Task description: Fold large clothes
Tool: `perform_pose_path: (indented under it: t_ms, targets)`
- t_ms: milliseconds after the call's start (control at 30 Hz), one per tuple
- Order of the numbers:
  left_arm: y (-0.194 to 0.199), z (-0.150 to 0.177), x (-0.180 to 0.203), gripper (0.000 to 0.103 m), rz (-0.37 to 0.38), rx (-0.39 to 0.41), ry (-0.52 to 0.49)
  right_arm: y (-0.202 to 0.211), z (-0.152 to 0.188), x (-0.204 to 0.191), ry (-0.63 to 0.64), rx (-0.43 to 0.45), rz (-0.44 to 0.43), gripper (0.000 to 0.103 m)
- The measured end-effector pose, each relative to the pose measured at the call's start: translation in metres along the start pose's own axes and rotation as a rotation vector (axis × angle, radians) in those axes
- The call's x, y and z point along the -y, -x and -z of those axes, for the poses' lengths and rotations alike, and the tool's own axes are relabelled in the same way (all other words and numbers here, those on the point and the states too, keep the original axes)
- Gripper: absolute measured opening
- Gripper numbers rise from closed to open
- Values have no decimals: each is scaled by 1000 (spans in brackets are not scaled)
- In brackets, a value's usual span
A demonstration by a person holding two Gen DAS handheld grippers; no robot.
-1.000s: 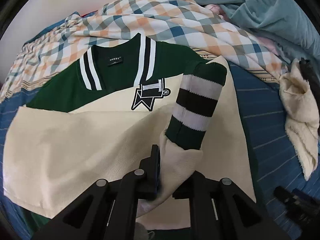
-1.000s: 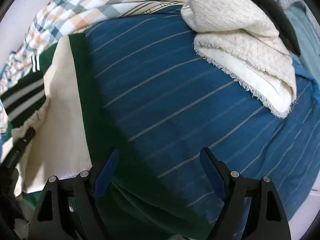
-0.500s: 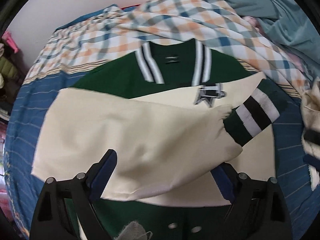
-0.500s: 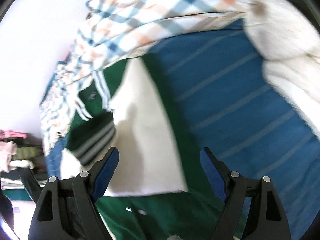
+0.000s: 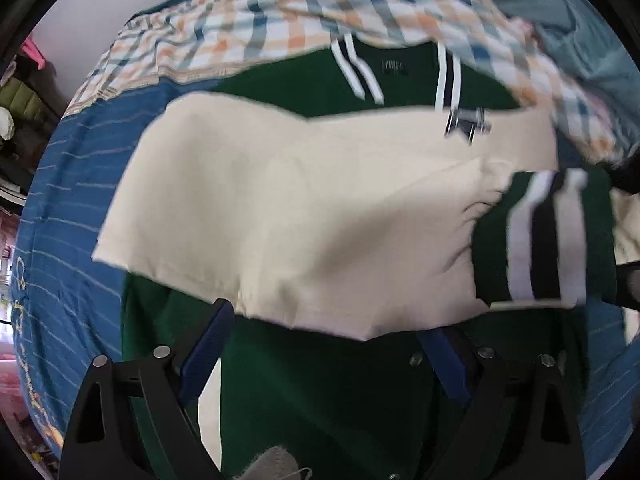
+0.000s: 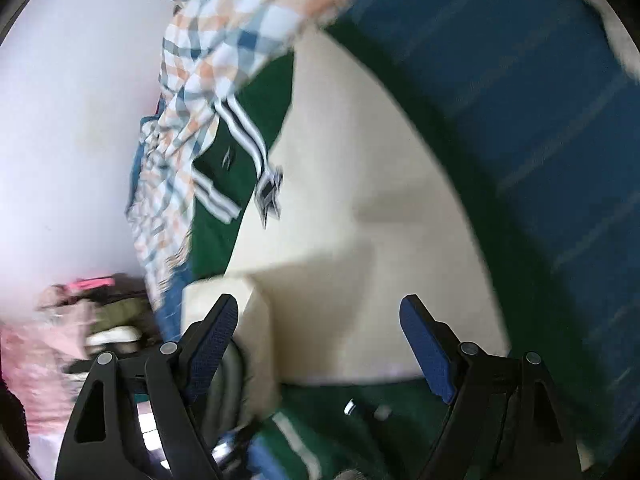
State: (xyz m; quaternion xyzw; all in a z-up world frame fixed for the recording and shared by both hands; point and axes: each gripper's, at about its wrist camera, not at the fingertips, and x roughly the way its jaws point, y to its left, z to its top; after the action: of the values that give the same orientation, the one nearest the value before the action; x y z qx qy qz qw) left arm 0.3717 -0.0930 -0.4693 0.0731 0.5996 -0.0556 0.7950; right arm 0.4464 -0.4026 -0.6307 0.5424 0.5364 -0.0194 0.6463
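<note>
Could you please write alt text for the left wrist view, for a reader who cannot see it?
A green and cream jacket lies on a blue striped bedsheet, its cream sleeve folded across the chest. The open left gripper hangs over it; a plaid sheet lies beyond.

Green jacket (image 5: 312, 380) with cream sleeves, green-white-black striped cuff (image 5: 540, 236), orange-blue checked cloth (image 5: 280, 24) beyond, blue pale-striped sheet (image 5: 80, 184) beneath
</note>
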Motion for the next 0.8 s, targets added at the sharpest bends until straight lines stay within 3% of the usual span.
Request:
perform_pose_path:
  t_ms: [67, 167, 233, 267, 300, 333, 467, 533, 600, 667, 733, 800]
  targets:
    - [-7, 4, 5, 91, -1, -11, -24, -8, 16, 12, -95, -95, -126, 88]
    - [-11, 4, 12, 91, -8, 5, -56, -30, 32, 14, -107, -185, -135, 90]
    - [-11, 5, 16, 91, -10, 5, -68, -60, 40, 18, -131, -264, -94, 86]
    - [-11, 6, 16, 91, -5, 1, -69, -70, 42, 20, -156, -265, -100, 49]
    - [-10, 7, 15, 91, 1, -9, -66, -77, 41, 20, -165, -257, -110, 18]
    - [-9, 9, 13, 91, 18, -17, -60, -82, 37, 15, -147, -248, -95, 12]
    - [4, 15, -3, 91, 81, -35, -9, -48, 8, -30, 75, -62, 32, 10]
    - [12, 16, -16, 91, 70, -24, 16, -25, -11, -45, 164, 29, 86, 10]
    - [12, 17, -27, 91, 37, -13, 26, -11, -35, -57, 263, 98, 198, 10]
    - [5, 21, -46, 91, -52, -8, 30, -21, -65, -57, 353, 54, 334, 18]
    - [-3, 24, -62, 91, -115, -22, 37, -25, -84, -47, 362, -7, 431, 43]
    - [-13, 28, -86, 91, -191, -30, 58, -7, -85, -41, 374, 20, 470, 45]
